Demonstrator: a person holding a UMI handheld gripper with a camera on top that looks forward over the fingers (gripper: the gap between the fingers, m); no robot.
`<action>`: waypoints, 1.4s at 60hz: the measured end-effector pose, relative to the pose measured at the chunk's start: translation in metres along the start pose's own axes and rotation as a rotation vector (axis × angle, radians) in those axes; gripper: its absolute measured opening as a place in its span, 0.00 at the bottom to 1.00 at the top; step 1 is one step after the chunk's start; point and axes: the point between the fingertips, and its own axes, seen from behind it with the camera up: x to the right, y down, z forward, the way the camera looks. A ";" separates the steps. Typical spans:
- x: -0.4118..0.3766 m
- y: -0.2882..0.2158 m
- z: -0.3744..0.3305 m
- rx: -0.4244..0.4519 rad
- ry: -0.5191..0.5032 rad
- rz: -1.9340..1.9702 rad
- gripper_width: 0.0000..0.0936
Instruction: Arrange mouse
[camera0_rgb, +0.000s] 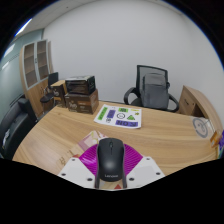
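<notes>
Lying lengthwise between the spread fingers (111, 172), a black mouse (110, 158) points ahead across the wooden bench (170, 140).

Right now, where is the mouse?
In the gripper view the mouse sits between the two fingers of the gripper, against the pink pads, over the near edge of the wooden table.
</notes>
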 end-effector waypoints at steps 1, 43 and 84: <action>-0.003 0.006 0.003 -0.008 -0.002 -0.001 0.33; 0.070 -0.002 -0.153 -0.018 0.143 0.075 0.92; 0.217 0.167 -0.445 -0.044 0.339 0.170 0.94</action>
